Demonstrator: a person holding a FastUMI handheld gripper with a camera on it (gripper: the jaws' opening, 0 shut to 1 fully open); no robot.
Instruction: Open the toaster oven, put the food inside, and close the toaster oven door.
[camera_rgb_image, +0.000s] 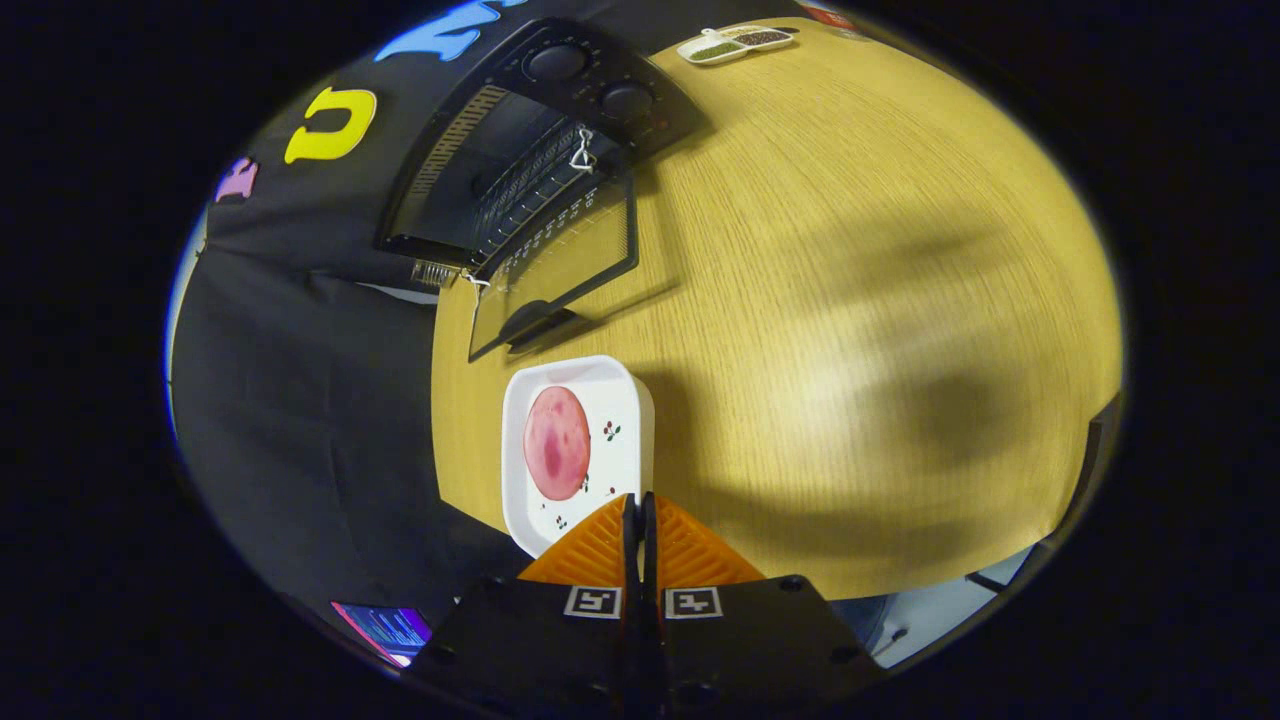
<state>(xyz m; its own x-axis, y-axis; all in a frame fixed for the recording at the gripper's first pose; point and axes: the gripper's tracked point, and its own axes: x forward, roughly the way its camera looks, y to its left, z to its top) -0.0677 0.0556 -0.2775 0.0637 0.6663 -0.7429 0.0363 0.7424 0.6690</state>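
My jaws (640, 515) are clenched, seemingly on the near rim of the white dish (625, 395); slice of food (556, 442) lies flat on it. I'd keep it level, slide far-left over the worktop (850, 300) onto the lowered door (560, 265) into the toaster oven (520, 160).

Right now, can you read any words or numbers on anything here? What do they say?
Nothing here reads as clear text.
Toaster oven knobs: marks around them, too small and blurred to read.
Gripper, its fingers closed together just over the white dish of food: two square black-and-white code tags, patterns, no words.
White dish: small berry pictures, no writing.
Divided tray far across the table: no readable label.
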